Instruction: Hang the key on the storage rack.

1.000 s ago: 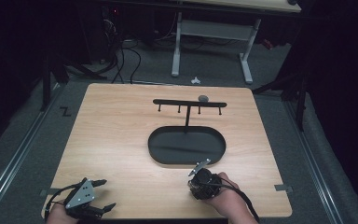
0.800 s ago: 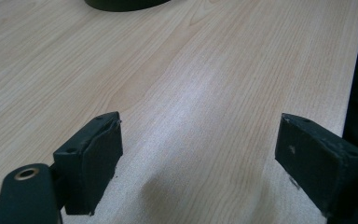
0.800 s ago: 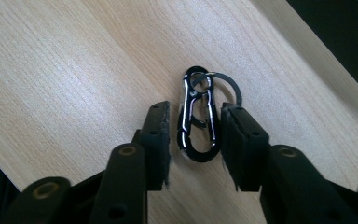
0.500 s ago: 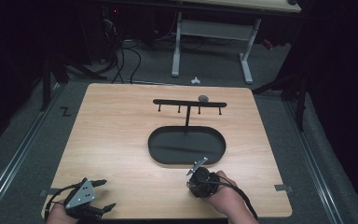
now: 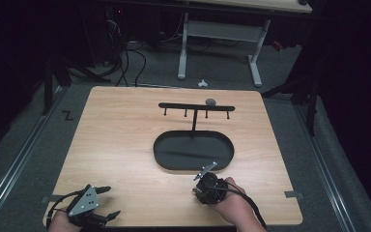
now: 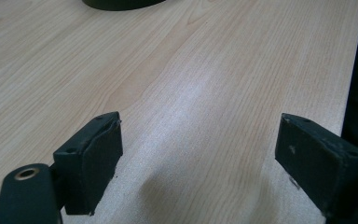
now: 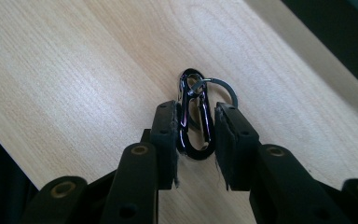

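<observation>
While the person's forearms enter from the bottom of the high view, the left gripper (image 5: pixel 107 202) sits near the front left corner of the light wooden table (image 5: pixel 125 140), jaws wide apart with nothing between them; the right gripper (image 5: pixel 202 189) points down at the tabletop just in front of the black oval tray base (image 5: pixel 193 151), whose thin black post carries a hook rail (image 5: pixel 196 106) with a small grey round object (image 5: pixel 210 101) on top. Left gripper view: two black padded jaws stand well apart over bare wood grain, holding nothing, tray edge at top. Right gripper view: the black metal carabiner clip (image 7: pixel 195 116) with a silver key ring (image 7: pixel 221 88) lies on the table between the pads; the jaws have just been closing, left pad touching it, right pad just beside it, a full grip not clear.
</observation>
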